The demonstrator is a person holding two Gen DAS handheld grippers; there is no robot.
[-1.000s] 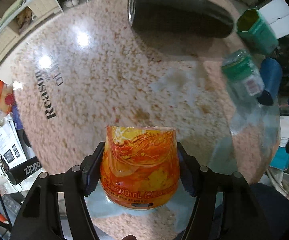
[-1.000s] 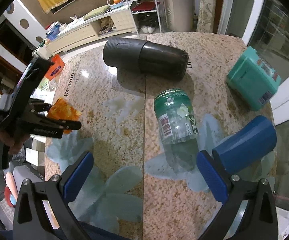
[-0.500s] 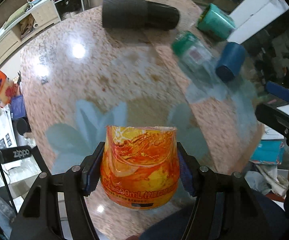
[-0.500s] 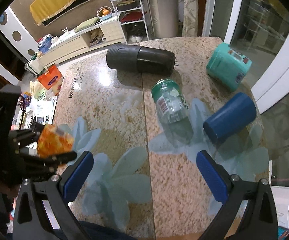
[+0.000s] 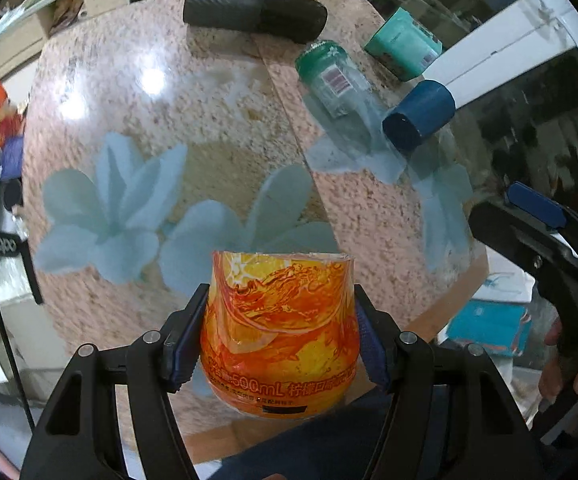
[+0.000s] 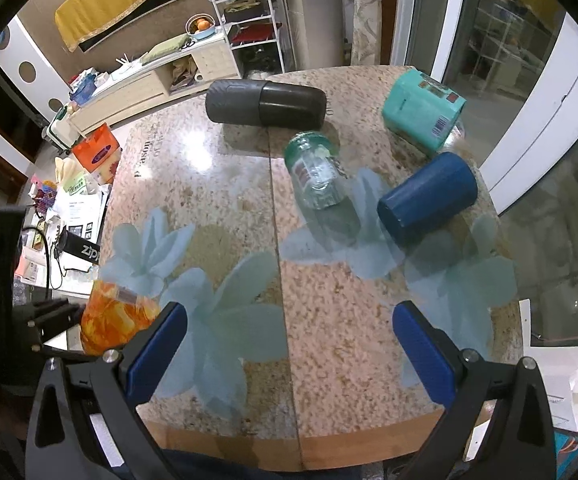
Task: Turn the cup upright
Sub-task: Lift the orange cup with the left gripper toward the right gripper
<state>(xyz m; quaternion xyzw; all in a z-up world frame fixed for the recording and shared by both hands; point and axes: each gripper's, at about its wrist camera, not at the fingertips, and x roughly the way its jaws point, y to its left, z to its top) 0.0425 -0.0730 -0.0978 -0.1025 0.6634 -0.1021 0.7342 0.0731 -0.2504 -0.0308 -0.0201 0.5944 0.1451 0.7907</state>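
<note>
My left gripper [image 5: 279, 340] is shut on an orange and yellow cup [image 5: 279, 328] printed "500mL" and holds it in the air over the table's near left edge. The cup also shows at the lower left of the right wrist view [image 6: 113, 320]. My right gripper [image 6: 289, 352] is open and empty above the near edge of the table; it shows at the right in the left wrist view [image 5: 537, 208]. A blue cup [image 6: 429, 196] lies on its side at the right of the table.
On the speckled stone table [image 6: 329, 320] lie a black cylinder [image 6: 265, 102] at the back, a clear bottle with a green end [image 6: 317, 168], and a teal carton [image 6: 425, 114] at the back right. Floor clutter lies to the left.
My left gripper has pulled back and up toward the near left edge with the orange cup still in it. My right gripper has also drawn back from the table.
</note>
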